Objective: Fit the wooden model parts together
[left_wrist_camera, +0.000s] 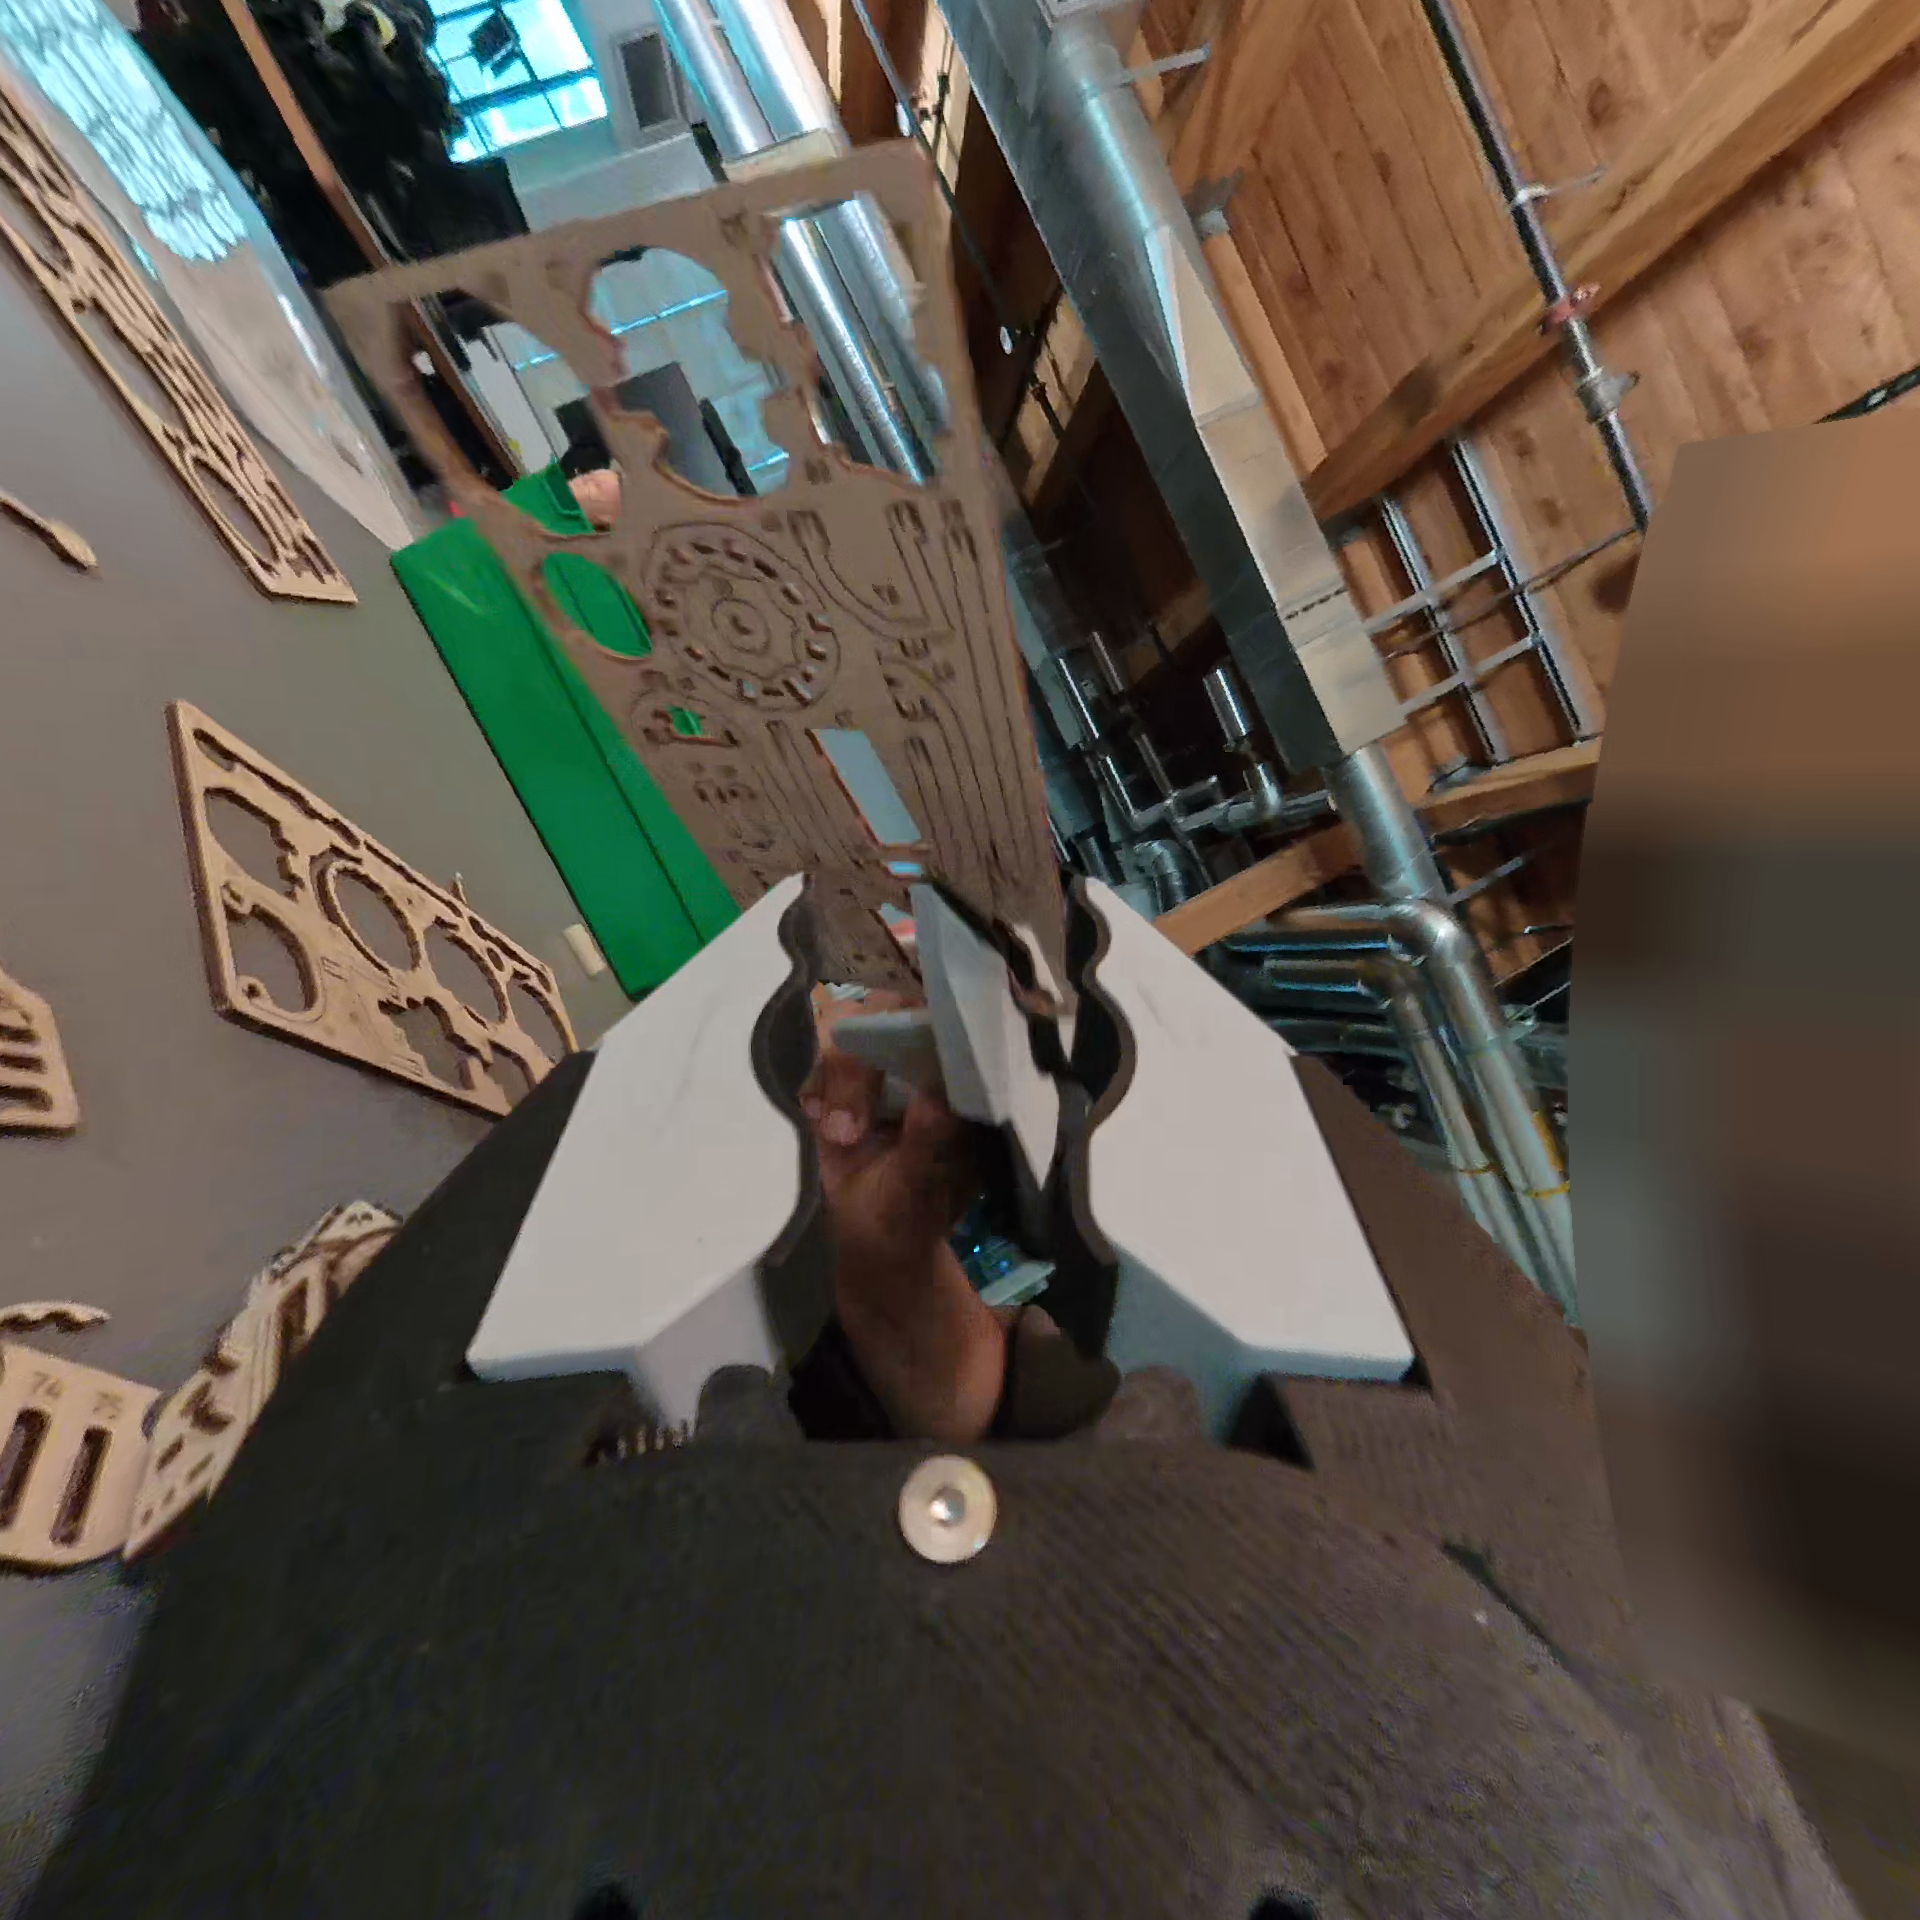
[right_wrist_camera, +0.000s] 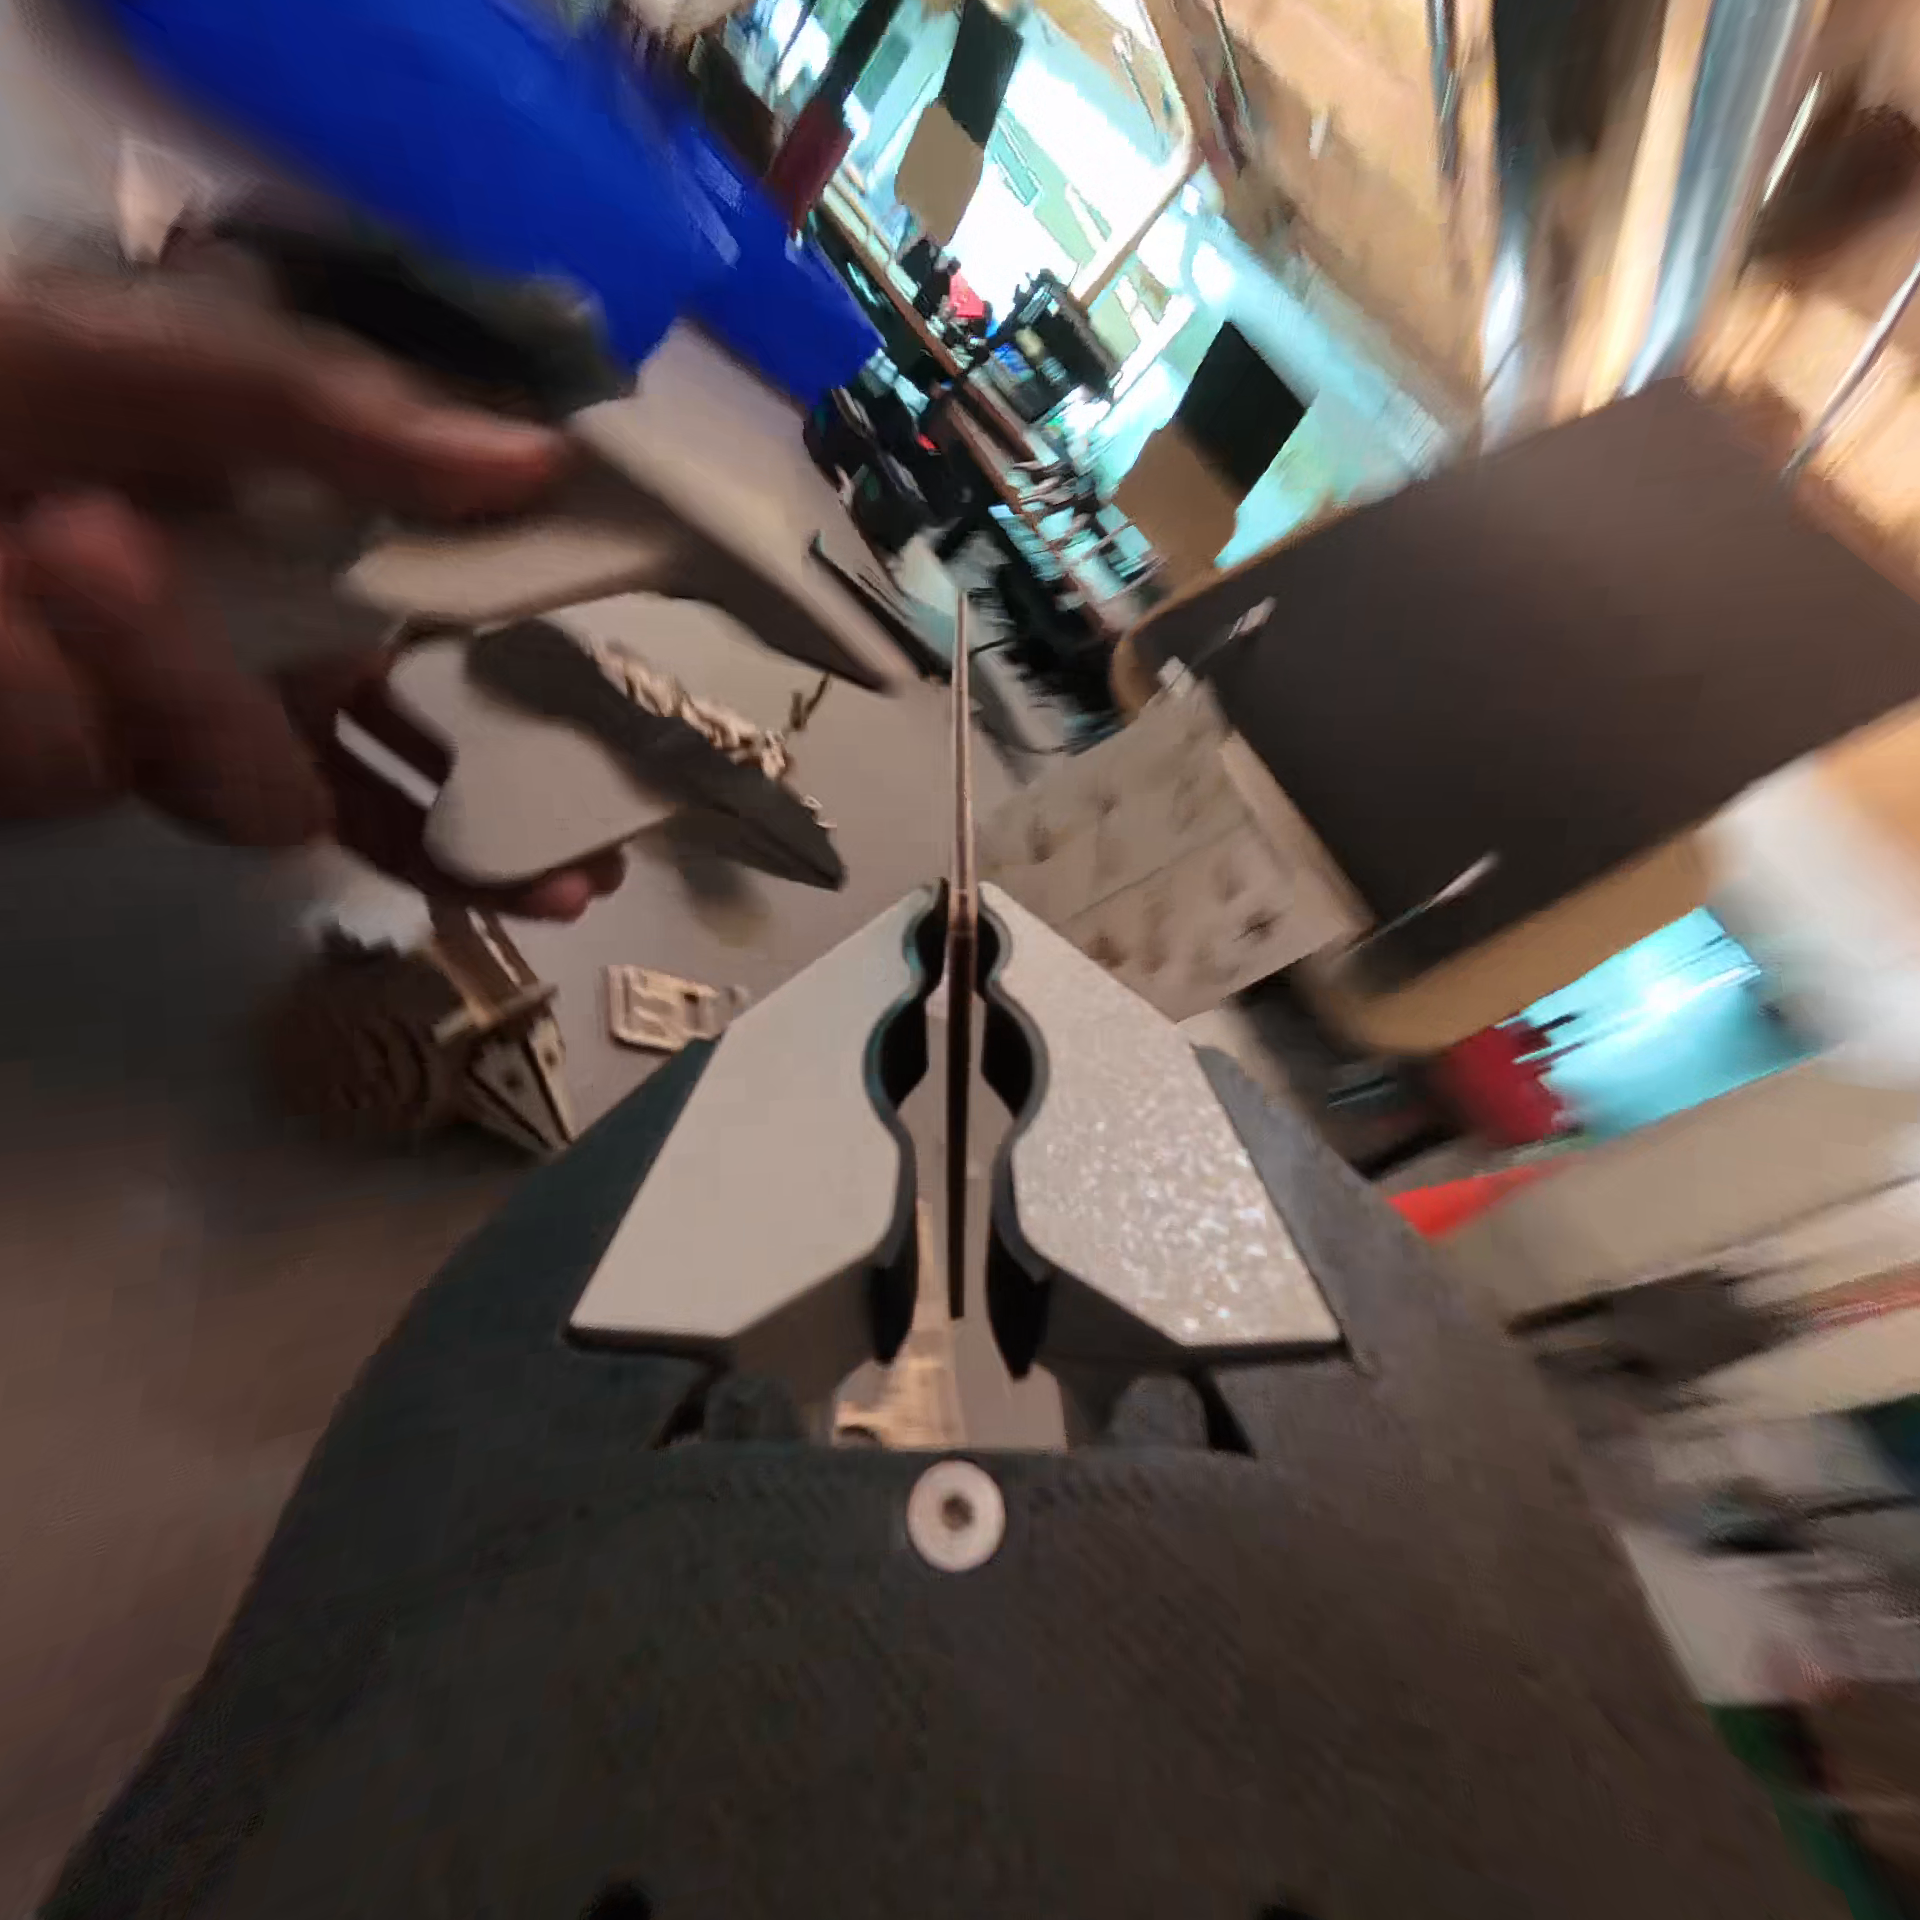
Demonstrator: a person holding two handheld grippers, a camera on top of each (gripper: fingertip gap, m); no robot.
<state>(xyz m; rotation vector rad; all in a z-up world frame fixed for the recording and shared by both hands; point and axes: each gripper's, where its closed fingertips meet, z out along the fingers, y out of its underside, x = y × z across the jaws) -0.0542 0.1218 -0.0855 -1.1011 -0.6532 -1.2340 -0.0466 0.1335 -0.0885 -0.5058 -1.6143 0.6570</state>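
A thin laser-cut wooden sheet (left_wrist_camera: 790, 582) with several cut-out holes is held up in the air. My right gripper (right_wrist_camera: 961, 904) is shut on its lower edge, and in the right wrist view the sheet (right_wrist_camera: 962, 748) shows edge-on between the pads. My left gripper (left_wrist_camera: 940, 904) is open, with its fingertips on either side of the sheet's lower end and of the right gripper (left_wrist_camera: 1013, 971). In the blurred right wrist view the left gripper (right_wrist_camera: 852, 779) shows at the upper left, open, with a hand behind it.
Other cut-out wooden sheets (left_wrist_camera: 343, 925) and loose pieces (left_wrist_camera: 62, 1455) lie on the grey table (left_wrist_camera: 125, 831). A partly built wooden model (right_wrist_camera: 416, 1039) stands on the table. A green pad (left_wrist_camera: 551, 727) stands beyond the table's far edge.
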